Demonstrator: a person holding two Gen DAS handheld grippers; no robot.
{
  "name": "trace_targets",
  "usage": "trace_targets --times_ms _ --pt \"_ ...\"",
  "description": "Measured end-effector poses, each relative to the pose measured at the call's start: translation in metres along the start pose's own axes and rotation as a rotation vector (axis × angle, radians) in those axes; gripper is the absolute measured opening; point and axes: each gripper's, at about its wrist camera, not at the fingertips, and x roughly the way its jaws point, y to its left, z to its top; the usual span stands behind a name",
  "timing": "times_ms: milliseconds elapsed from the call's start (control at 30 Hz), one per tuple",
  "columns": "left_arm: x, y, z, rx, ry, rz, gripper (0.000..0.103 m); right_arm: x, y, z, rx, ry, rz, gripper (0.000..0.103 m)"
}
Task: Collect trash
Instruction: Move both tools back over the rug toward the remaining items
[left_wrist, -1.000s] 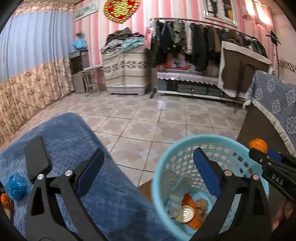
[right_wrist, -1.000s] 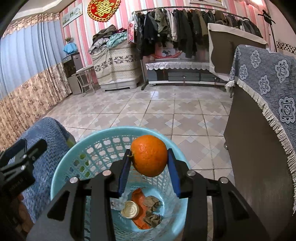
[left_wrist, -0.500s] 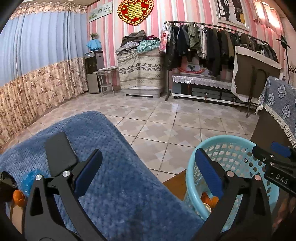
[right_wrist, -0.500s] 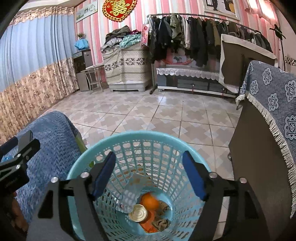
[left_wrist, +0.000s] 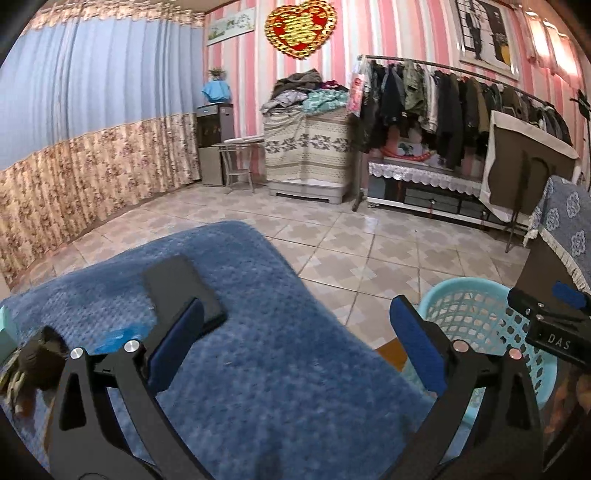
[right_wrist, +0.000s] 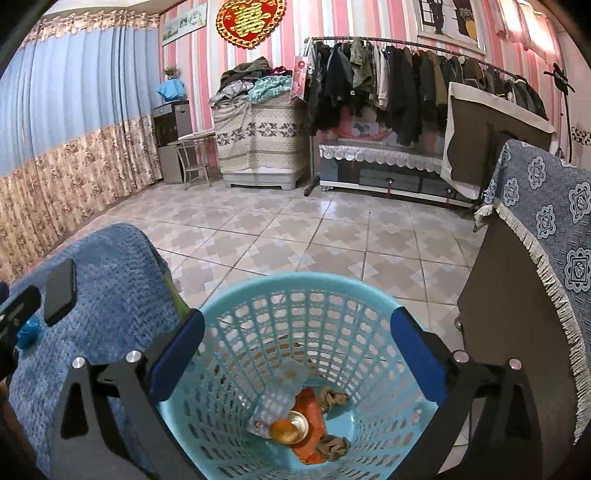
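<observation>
**Orange lies in the basket, both hand-held grippers empty**

In the right wrist view, the right hand-held gripper (right_wrist: 297, 354) hangs over the turquoise lattice basket (right_wrist: 280, 291), which fills the lower middle of the frame. Its jaws have just been opening and now stand wide apart, with nothing between them. At the bottom of the basket the orange (right_wrist: 281, 429) lies just beside a round tin lid (right_wrist: 295, 430), on top of orange peel (right_wrist: 312, 410) and crumpled brownish scraps, with a clear plastic blister pack (right_wrist: 279, 395) leaning over it from the upper left.

In the left wrist view, the left hand-held gripper (left_wrist: 295, 347) is also spread wide and holds nothing. It points over a blue textured blanket (left_wrist: 258, 369) that covers the lower left and centre of the frame. A black phone (left_wrist: 183, 291) lies flat on the blanket behind the left blue pad. A crumpled blue wrapper (left_wrist: 118, 338) sits on the blanket near the lower left, and a dark scrap (left_wrist: 40, 360) lies at the left edge beside it. The basket appears at the lower right of this view, standing on the tiled floor (left_wrist: 369, 251) next to the blanket.
</observation>
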Motion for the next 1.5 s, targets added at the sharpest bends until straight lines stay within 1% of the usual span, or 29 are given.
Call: trace_targets --times_ms 67,200,300,400,500,667,767,833,900,1000,1100,1233,1500 --pt "-0.007 0.012 -0.002 -0.012 -0.002 0.015 0.097 -0.003 0.009 0.001 -0.005 -0.002 0.003 0.098" --pt "-0.020 0.041 -0.009 -0.027 0.000 0.059 0.097 -0.013 0.030 0.004 -0.019 -0.010 0.037 0.098" --pt "-0.033 0.064 -0.016 -0.034 -0.003 0.104 0.097 -0.022 0.053 0.004 -0.055 -0.018 0.067 0.098" --pt "-0.043 0.086 -0.020 -0.049 0.003 0.124 0.097 -0.033 0.075 0.003 -0.088 -0.029 0.104 0.098" --pt "-0.055 0.108 -0.025 -0.068 0.004 0.150 0.097 -0.041 0.098 -0.001 -0.121 -0.032 0.135 0.098" --pt "-0.074 0.146 -0.037 -0.089 0.014 0.210 0.097 -0.049 0.138 -0.014 -0.138 -0.008 0.224 0.098" --pt "-0.083 0.165 -0.042 -0.111 0.024 0.234 0.097 -0.055 0.166 -0.023 -0.173 -0.003 0.261 0.098" --pt "-0.089 0.177 -0.045 -0.125 0.028 0.245 0.097 -0.059 0.181 -0.028 -0.180 0.004 0.296 0.098" --pt "-0.095 0.191 -0.051 -0.133 0.034 0.261 0.097 -0.064 0.192 -0.031 -0.201 0.001 0.313 0.098" --pt "-0.100 0.203 -0.058 -0.127 0.037 0.290 0.097 -0.069 0.206 -0.038 -0.237 0.002 0.328 0.098" --pt "-0.103 0.215 -0.066 -0.135 0.055 0.316 0.097 -0.070 0.219 -0.044 -0.246 0.032 0.359 0.098" --pt "-0.109 0.236 -0.081 -0.173 0.087 0.332 0.097 -0.070 0.229 -0.051 -0.250 0.054 0.368 0.098" --pt "-0.123 0.265 -0.103 -0.222 0.102 0.385 0.097 -0.074 0.249 -0.060 -0.304 0.055 0.394 0.098"
